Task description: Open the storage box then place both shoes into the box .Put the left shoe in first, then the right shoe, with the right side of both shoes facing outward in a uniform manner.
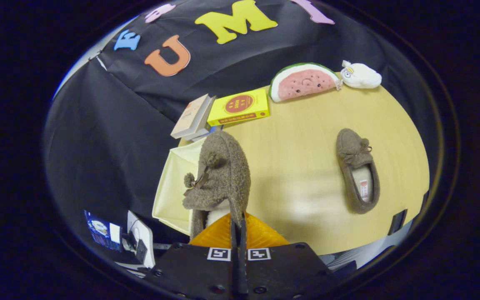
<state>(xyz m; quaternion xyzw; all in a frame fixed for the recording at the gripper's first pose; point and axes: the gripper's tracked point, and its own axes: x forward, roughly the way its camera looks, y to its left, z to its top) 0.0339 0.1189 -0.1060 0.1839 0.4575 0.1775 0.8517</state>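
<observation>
Gripper view shows the gripper with its fingers pinched tight on the rim of a brown shoe, held up over the open pale box. Judging by this, the first shoe is going in; next comes lowering it with its right side outward, while the other shoe waits on the table.

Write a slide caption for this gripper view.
Hand-held gripper shut on one brown shoe over the storage box; second shoe on table.
</observation>
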